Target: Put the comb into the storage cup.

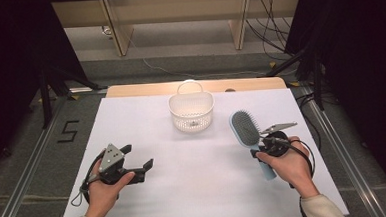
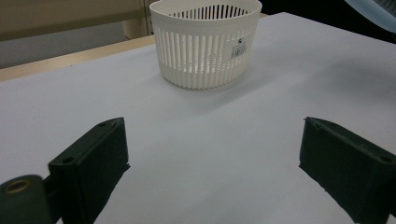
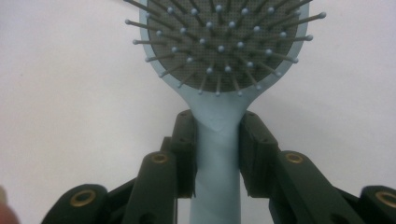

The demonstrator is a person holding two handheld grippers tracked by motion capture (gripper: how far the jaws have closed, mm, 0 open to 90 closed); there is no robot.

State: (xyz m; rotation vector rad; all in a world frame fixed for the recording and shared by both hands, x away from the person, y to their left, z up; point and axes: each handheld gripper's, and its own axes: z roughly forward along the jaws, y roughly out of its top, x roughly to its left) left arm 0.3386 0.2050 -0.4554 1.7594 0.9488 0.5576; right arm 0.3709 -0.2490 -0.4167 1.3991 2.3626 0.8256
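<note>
Now we see our right tool (image 3: 217, 154) clamped on the neck of the pale blue hairbrush (image 3: 219, 56), its two black jaws pressed against either side of the handle just below the head. The bristles face up, and in the high view the hairbrush (image 1: 245, 128) lies on the right side of the white bench (image 1: 195, 188), its head pointing away from us and its handle end sticking out past our right hand (image 1: 289, 166). Our left tool (image 1: 136, 164) sits low over the bench on the left, held in our left hand (image 1: 102, 191), its jaws standing wide apart with nothing between them. Farther out, near the middle back of the bench, stands a white slatted basket (image 1: 191, 111), upright, well apart from both tools and near the brush head.
</note>
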